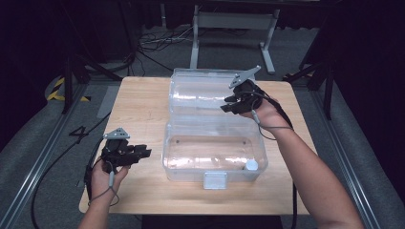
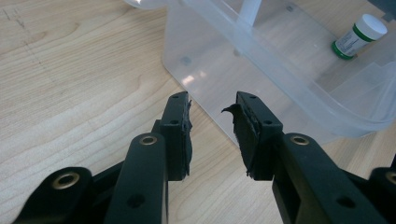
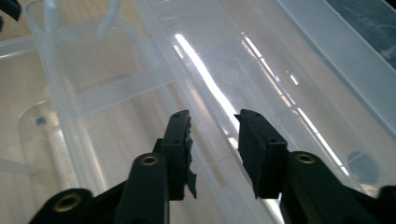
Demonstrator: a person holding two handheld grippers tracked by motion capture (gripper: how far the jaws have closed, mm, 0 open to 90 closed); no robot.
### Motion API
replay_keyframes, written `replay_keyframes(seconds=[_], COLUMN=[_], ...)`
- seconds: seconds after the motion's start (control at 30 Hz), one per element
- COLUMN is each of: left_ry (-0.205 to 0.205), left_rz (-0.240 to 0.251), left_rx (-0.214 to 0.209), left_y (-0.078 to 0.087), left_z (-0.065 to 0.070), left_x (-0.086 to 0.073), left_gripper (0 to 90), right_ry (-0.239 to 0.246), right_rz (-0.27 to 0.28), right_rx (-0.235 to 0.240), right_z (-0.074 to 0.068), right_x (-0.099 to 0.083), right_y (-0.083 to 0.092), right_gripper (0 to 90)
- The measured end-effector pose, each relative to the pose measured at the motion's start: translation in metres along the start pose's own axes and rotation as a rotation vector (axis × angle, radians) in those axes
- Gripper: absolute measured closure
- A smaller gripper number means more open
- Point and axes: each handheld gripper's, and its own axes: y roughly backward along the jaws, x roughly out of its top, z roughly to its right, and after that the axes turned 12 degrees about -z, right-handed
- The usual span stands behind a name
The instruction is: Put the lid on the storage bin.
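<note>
Left gripper jaws: the left gripper (image 1: 143, 153) has a moderate gap between its jaws, with bare wood showing through it in the left gripper view (image 2: 212, 135); nothing is between the pads.
Right gripper jaws: the right gripper (image 1: 228, 104) also stands partly parted with nothing between the jaws, which hang over clear plastic in the right gripper view (image 3: 214, 149).
Clear box: the clear plastic box (image 1: 172, 157) lies open at the middle of the surface, its lid (image 1: 191, 90) folded back toward twelve o'clock. In the high view the tub's near left corner sits at three o'clock from the left jaws, near but apart.
Lid and right jaws: the right jaws point toward nine o'clock over the lid's right part; whether they touch it I cannot tell.
Bottle: a small white-capped bottle (image 1: 251, 165) lies in the tub's near right corner; in the left gripper view it shows a green band (image 2: 359, 36), at one o'clock from those jaws, well apart.
Left hand: the left hand (image 1: 106, 177) comes from six o'clock, low over the surface (image 1: 138, 105), gripper aimed to three o'clock.
Right hand: the right hand (image 1: 267, 113) reaches from five o'clock, forearm stretched along the box's right side.
</note>
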Motion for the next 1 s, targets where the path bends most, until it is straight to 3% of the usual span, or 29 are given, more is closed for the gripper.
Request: replay_keyframes(seconds=[0.07, 0.3, 0.53, 0.7, 1.0], left_ry=[-0.024, -0.071, -0.100, -0.151, -0.213], left_rz=[-0.002, 0.016, 0.033, 0.020, -0.013], left_rx=[0.002, -0.030, -0.080, -0.124, -0.160], left_y=[0.000, 0.005, 0.010, 0.010, 0.001], left_z=[0.003, 0.012, 0.023, 0.036, 0.059], left_x=[0.001, 0.006, 0.011, 0.018, 0.027], left_gripper=[66.8, 67.2, 66.9, 65.8, 65.0], right_ry=[-0.004, -0.044, -0.052, -0.060, -0.063], right_rz=[0.001, 0.020, 0.029, 0.033, 0.050], right_rx=[-0.012, 0.057, 0.061, 0.069, 0.072], right_z=[-0.001, 0.003, 0.003, 0.003, 0.003], right_x=[0.000, -0.003, -0.004, -0.005, -0.006], right_y=[0.001, 0.001, 0.000, 0.000, -0.001], right_gripper=[70.4, 70.9, 71.6, 72.0, 71.8])
